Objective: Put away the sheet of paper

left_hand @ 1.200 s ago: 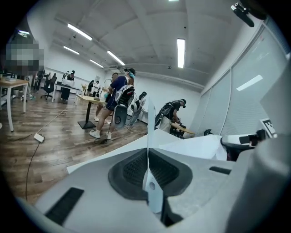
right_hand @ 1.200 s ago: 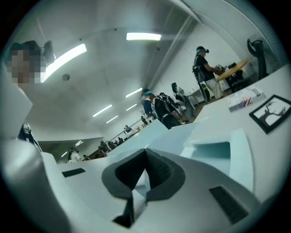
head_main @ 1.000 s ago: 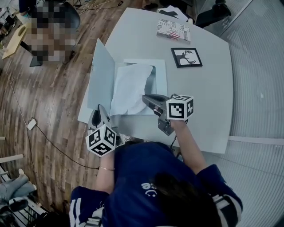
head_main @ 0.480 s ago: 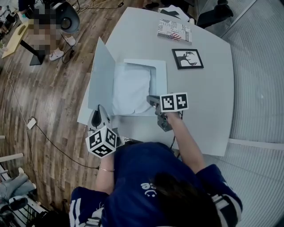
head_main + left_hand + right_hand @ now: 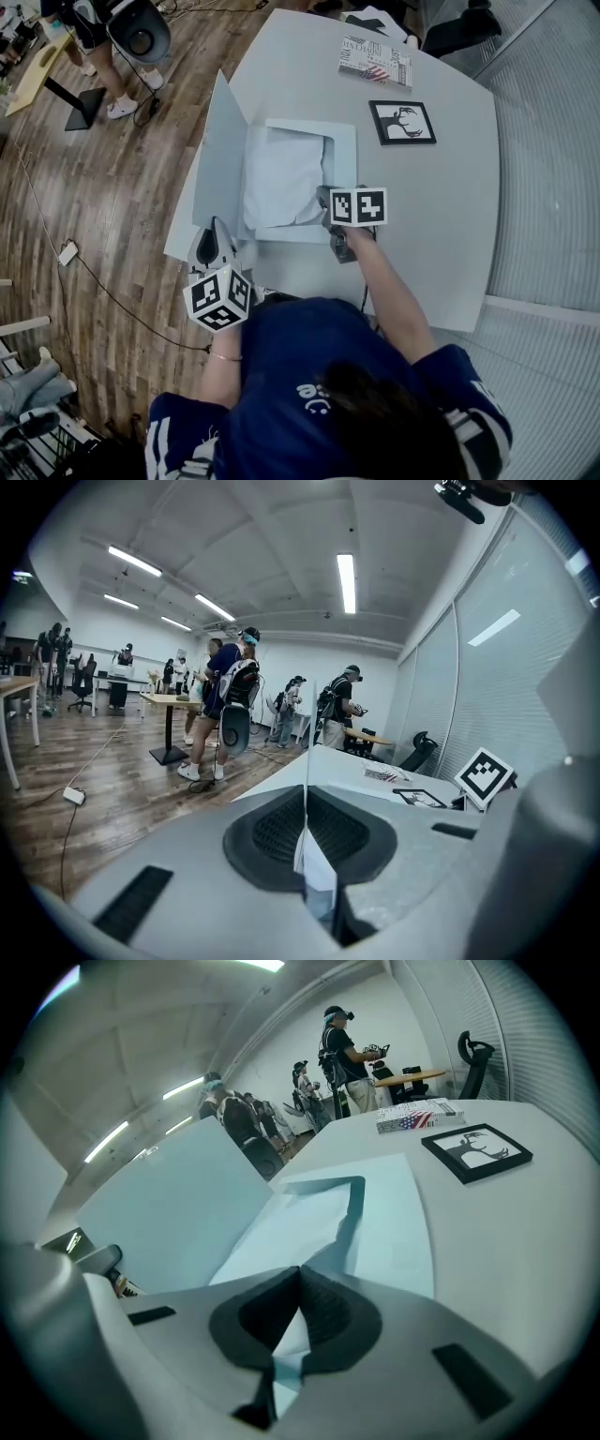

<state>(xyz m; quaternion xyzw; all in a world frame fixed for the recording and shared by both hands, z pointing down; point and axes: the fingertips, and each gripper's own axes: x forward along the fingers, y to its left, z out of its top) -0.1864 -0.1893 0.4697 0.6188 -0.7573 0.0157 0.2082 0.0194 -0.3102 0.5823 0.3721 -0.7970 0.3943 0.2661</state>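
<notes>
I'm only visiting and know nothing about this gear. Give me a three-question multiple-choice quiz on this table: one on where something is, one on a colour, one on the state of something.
1. Where is the framed picture relative to the folder?
A. Inside it
B. Beside it on the table, apart from it
C. Below it on the floor

2. What colour is the picture's frame?
A. Red
B. Black
C. Yellow

3. How is the folder's cover?
A. Shut flat
B. Torn off
C. Raised, gripped by the left gripper

Answers:
1 B: it lies on bare tabletop, to the folder's right in the head view.
2 B: a dark rim surrounds the pale picture.
3 C: the cover stands up, and its edge runs between the closed jaws.
</notes>
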